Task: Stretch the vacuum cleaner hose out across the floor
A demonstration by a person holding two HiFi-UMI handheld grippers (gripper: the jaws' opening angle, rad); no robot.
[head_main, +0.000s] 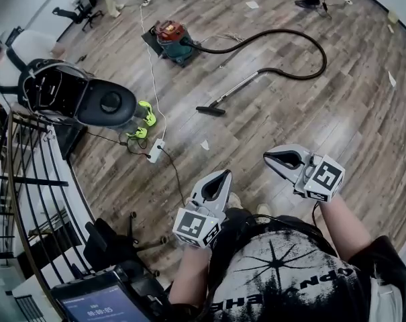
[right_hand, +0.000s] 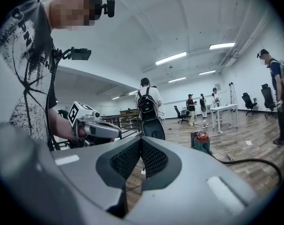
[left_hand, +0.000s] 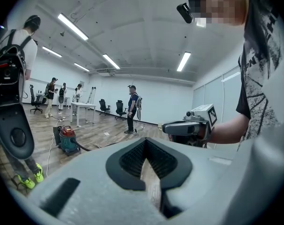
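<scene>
A red and teal vacuum cleaner [head_main: 170, 37] stands on the wooden floor, far ahead. Its black hose [head_main: 303, 45] loops right and back to a metal wand [head_main: 237, 88] with a floor nozzle [head_main: 211, 111]. The vacuum cleaner [left_hand: 67, 138] also shows small in the left gripper view. In the right gripper view I see the vacuum cleaner [right_hand: 201, 142] with the hose [right_hand: 254, 162]. My left gripper [head_main: 225, 174] and right gripper [head_main: 268, 156] are held side by side near my body, well short of the hose. Both are shut with nothing between the jaws.
A person carrying a black backpack rig [head_main: 88, 99] stands at the left near a white power strip [head_main: 156, 151] and its cable. A black railing [head_main: 28, 180] runs along the left edge. Paper scraps lie about the floor. Other people, a table and chairs [left_hand: 119, 108] are at the far end.
</scene>
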